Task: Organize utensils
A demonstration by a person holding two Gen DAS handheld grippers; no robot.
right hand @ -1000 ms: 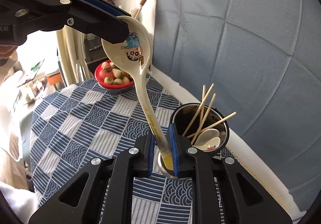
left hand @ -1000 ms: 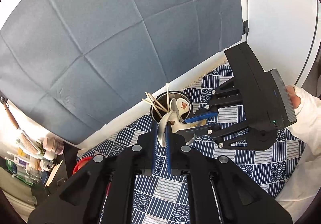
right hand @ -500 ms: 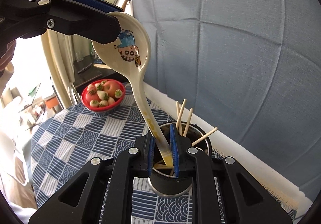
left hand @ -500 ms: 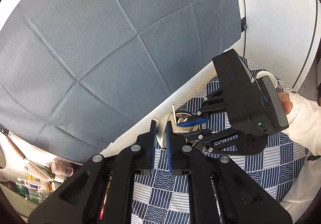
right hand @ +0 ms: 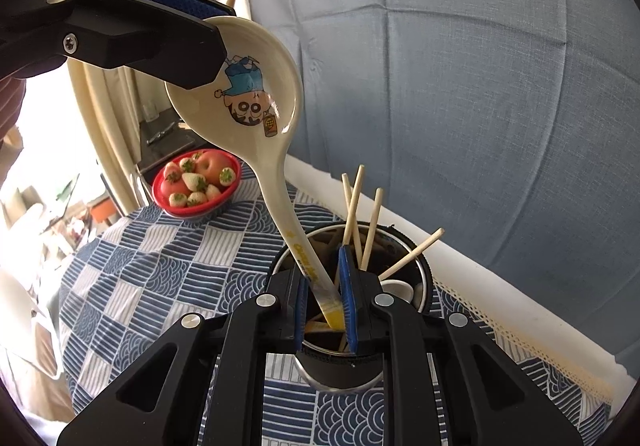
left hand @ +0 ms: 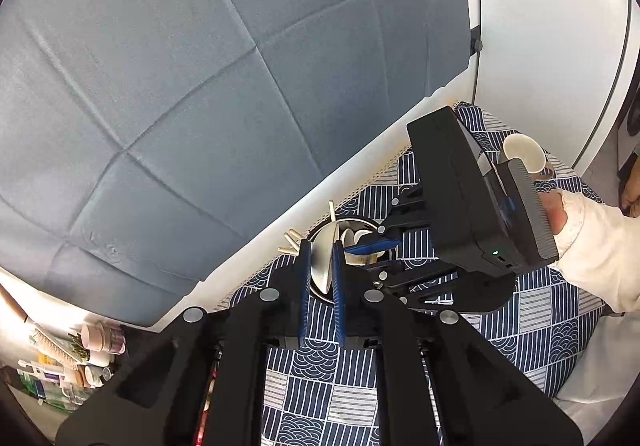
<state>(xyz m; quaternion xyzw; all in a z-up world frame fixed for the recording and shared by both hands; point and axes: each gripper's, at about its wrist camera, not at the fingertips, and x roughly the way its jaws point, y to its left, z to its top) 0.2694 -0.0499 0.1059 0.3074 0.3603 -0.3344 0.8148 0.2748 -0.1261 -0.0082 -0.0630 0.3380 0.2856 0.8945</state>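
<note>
A cream ceramic spoon (right hand: pixel 256 98) with a cartoon print hangs tilted over a dark metal utensil holder (right hand: pixel 344 370). My left gripper (right hand: pixel 220 34) is shut on the rim of its bowl, up at the left. My right gripper (right hand: pixel 323 274) is shut on the yellow end of the handle, right at the holder's mouth. Wooden chopsticks (right hand: pixel 370 222) and small white spoons stand in the holder. In the left wrist view my left gripper (left hand: pixel 320 246) pinches the spoon's bowl (left hand: pixel 322 266) edge-on. Beyond it are the holder (left hand: pixel 352 224) and the right gripper (left hand: pixel 362 260).
A red bowl of fruit (right hand: pixel 196 182) sits at the table's far left on the blue patterned cloth (right hand: pixel 168 278). A grey-blue fabric backdrop (right hand: pixel 460 86) rises just behind the holder. A white cup (left hand: pixel 522 154) stands far right, and bottles (left hand: pixel 100 338) lie below the table's left end.
Both grippers carried the spoon toward the backdrop and slightly down. The holder, earlier beside the right fingers, now lies under them, with the handle end at its mouth.
</note>
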